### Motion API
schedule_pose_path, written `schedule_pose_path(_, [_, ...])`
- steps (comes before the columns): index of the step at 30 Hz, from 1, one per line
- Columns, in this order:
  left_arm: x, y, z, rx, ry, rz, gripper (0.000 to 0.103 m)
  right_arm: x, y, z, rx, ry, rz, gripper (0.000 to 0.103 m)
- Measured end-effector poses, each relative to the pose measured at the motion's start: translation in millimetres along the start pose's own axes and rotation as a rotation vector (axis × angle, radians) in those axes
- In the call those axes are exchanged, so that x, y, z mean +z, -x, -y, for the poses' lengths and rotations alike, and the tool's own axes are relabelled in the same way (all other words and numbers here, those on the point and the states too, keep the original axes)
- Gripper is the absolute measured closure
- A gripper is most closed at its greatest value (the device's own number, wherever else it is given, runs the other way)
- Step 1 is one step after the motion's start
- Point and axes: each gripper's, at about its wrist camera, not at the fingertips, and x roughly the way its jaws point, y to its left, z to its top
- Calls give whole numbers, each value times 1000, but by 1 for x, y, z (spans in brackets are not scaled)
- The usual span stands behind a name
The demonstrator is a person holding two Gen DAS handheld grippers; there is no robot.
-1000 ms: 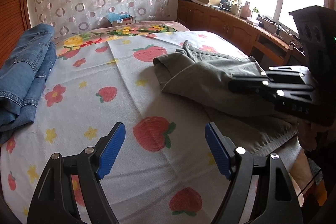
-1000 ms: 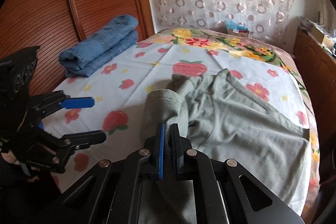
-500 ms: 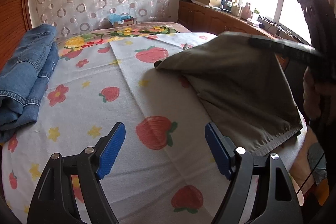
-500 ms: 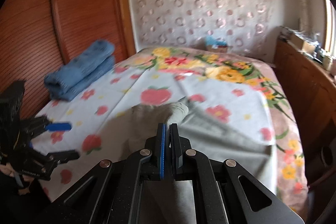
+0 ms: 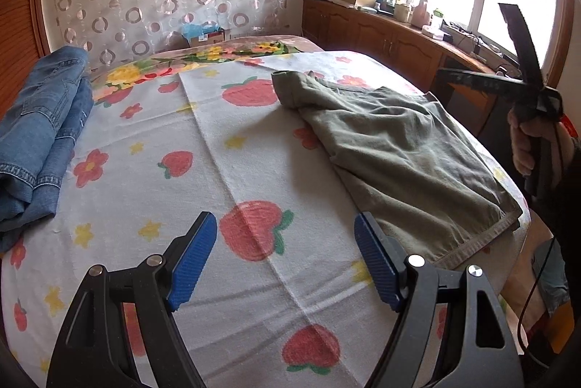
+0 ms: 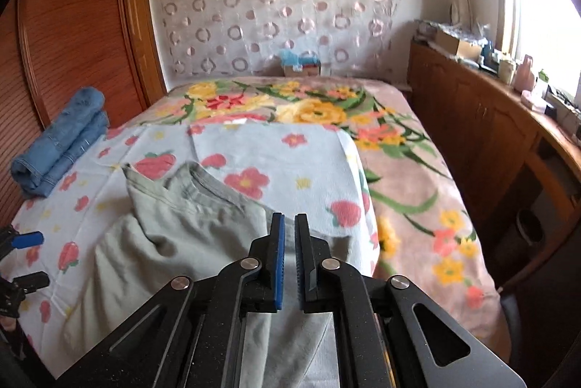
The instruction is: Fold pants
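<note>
Bedding with a strawberry-print sheet covers the bed, a floral blanket lying beyond it. Grey-green pants are spread flat on the sheet's right side, folded over, their hem at the near edge. Folded jeans are stacked at the left edge, well apart from the pants. The left tongs are held wide apart above bare sheet, gripping nothing. The right tongs are seen above the pants with a narrow gap, opening, nothing pressed between the pads.
</note>
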Motion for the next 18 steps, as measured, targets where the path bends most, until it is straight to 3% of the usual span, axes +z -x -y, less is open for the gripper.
schedule_pose_path(2, [2,-3,5,-3,-13,-8,24,1,-14,3,30,9,-29,90])
schedule_pose_path(5, [9,-7,13,-10,-40,-14,24,6,-33,3,48,26,-79,78])
schedule_pose_path(11, [19,-19,32,-33,-86,-28,24,24,-55,8,87,54,-116,78])
schedule_pose_path(18, [9,-38,40,-43,-103,-85,24,26,-64,4,100,82,-137,83])
